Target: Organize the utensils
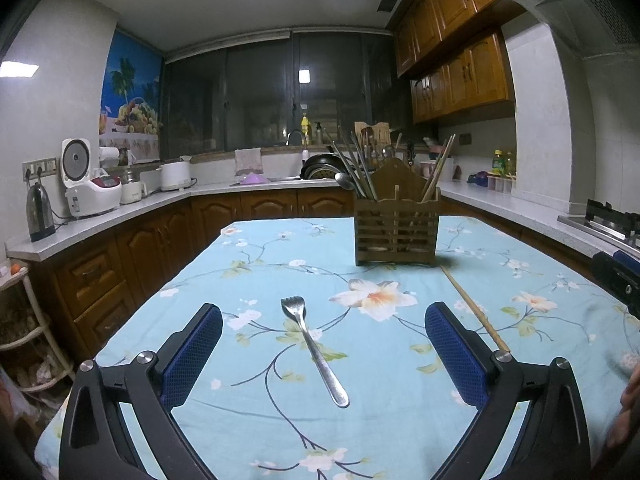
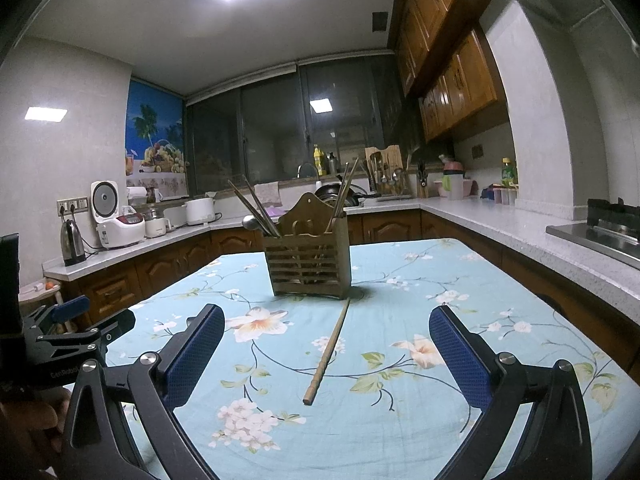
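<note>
Left wrist view: your left tongs (image 1: 323,350) are spread wide, holding nothing, with the fork (image 1: 313,350) lying on the table (image 1: 200,288) right between the pads, tines facing the wooden holder (image 1: 396,226).

Right wrist view: your right tongs (image 2: 326,354) also gape wide and empty, one chopstick (image 2: 327,354) lying between them, its far tip near the holder.

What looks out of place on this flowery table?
Two things lie loose on the tablecloth: a metal fork and one wooden chopstick, its far tip near the wooden holder, where the other utensils stand upright. Nothing looks spilled or broken.
</note>
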